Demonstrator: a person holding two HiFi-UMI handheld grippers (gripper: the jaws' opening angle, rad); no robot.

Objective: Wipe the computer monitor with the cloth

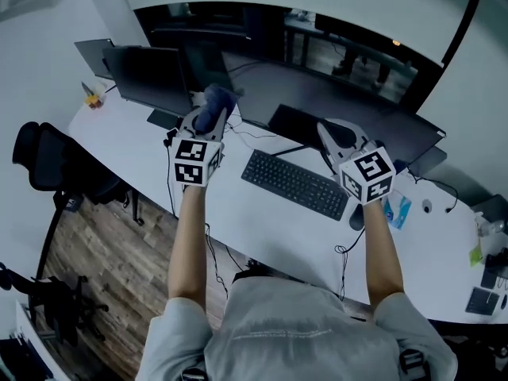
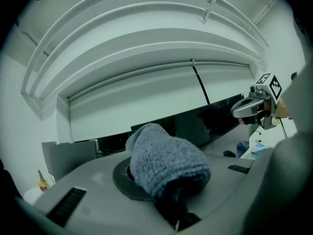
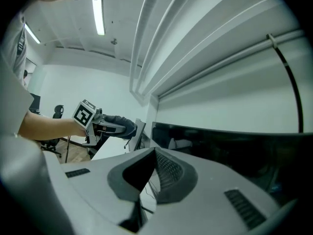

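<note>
Both arms were stretched forward from the body, bare below the short sleeves; the left forearm (image 1: pixel 189 236) ran nearly straight ahead, the right forearm (image 1: pixel 382 252) leaned slightly inward; the left gripper (image 1: pixel 208 117) pointed away from the person, jaws closed on a bunched blue-grey cloth (image 1: pixel 217 100) that bulged out past the tips; the right gripper (image 1: pixel 332 133) was held about level with it and well apart, jaws meeting at the tips, gripping nothing.

A black keyboard (image 1: pixel 295 184) lies mid-way along the white tabletop (image 1: pixel 262 225). At its 3 o'clock sits a blue packet (image 1: pixel 397 210). At 9 o'clock, off the tabletop, a black office chair (image 1: pixel 55 165) stands on wooden floor (image 1: pixel 87 248).
</note>
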